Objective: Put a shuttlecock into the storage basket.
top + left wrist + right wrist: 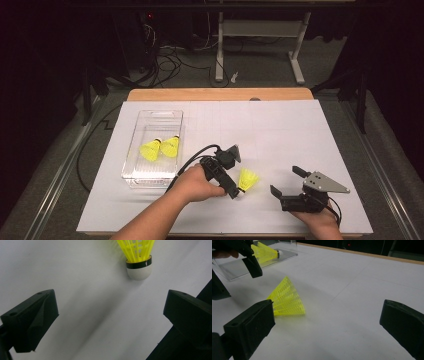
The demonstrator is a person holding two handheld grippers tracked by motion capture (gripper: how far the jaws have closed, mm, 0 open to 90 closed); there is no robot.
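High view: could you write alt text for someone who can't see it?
A person's left gripper, jaws open, reaches for a yellow shuttlecock lying on a white table. The right gripper rests open nearby, and a clear box at left holds two more shuttlecocks.

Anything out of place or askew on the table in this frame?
One yellow shuttlecock lies on its side on the white table sheet, outside the clear box where two others rest. The left gripper is beside it, open, not gripping. Nothing looks spilled or damaged.
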